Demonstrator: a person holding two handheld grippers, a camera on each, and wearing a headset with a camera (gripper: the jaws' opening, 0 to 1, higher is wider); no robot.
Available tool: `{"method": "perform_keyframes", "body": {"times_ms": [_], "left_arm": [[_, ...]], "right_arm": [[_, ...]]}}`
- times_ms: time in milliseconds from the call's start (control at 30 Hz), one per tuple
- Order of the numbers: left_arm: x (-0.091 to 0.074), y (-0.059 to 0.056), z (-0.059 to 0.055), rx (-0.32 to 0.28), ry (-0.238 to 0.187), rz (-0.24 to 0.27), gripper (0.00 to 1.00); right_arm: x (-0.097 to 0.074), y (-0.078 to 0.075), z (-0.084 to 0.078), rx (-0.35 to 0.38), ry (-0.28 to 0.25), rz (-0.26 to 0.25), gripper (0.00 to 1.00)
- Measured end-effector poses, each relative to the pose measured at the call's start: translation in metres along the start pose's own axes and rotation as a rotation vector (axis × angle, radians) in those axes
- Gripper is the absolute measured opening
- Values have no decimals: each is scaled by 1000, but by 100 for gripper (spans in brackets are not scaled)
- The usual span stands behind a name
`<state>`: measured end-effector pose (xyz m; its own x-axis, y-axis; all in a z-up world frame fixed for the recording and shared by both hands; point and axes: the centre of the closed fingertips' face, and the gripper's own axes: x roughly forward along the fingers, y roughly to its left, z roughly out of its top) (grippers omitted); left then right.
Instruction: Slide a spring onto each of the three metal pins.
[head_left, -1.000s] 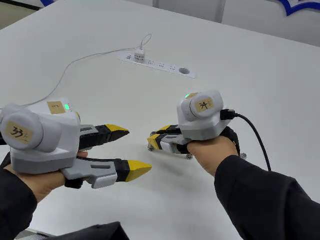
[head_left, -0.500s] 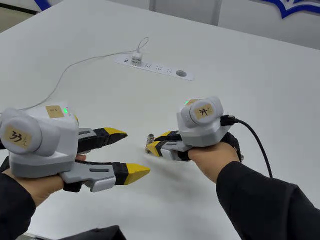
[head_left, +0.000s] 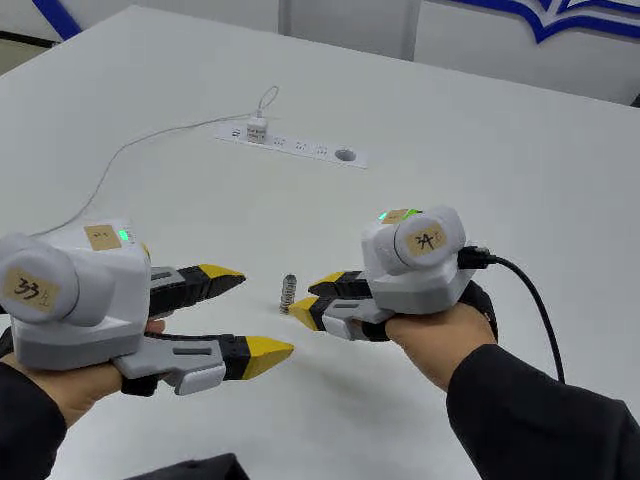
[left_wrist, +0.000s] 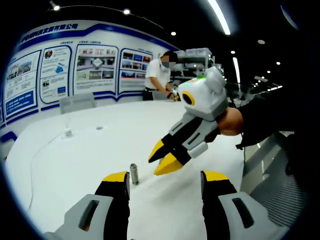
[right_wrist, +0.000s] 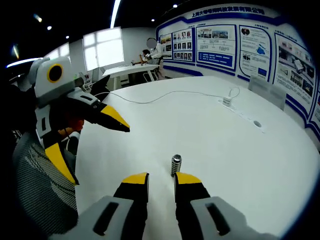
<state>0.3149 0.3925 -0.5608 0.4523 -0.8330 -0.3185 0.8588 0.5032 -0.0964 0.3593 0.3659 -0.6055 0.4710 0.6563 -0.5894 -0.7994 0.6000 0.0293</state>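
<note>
Just before right claw (right_wrist: 161, 178): pin (right_wrist: 176, 164).

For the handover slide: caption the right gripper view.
Right gripper, jaws slightly apart, faces an upright spring-wrapped pin; left gripper open nearby.

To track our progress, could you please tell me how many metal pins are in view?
1. The pin stands upright on the table, just ahead of the tips of the right gripper. Others may be hidden behind that gripper.
</note>
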Motion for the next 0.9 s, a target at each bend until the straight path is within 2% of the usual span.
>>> {"method": "perform_keyframes", "body": {"times_ms": [367,633,900], "left_arm": [[3,-10,0,24,9,-30,61],[4,-10,0,23,9,-30,63],[4,-9,-3,40,22,-22,66]], "right_arm": [[-32,13,-3,-8,-26,0,24],[-57,9,-9,2,-56,-19,26],[-86,-2,-23,-1,-73,-37,28]]}}
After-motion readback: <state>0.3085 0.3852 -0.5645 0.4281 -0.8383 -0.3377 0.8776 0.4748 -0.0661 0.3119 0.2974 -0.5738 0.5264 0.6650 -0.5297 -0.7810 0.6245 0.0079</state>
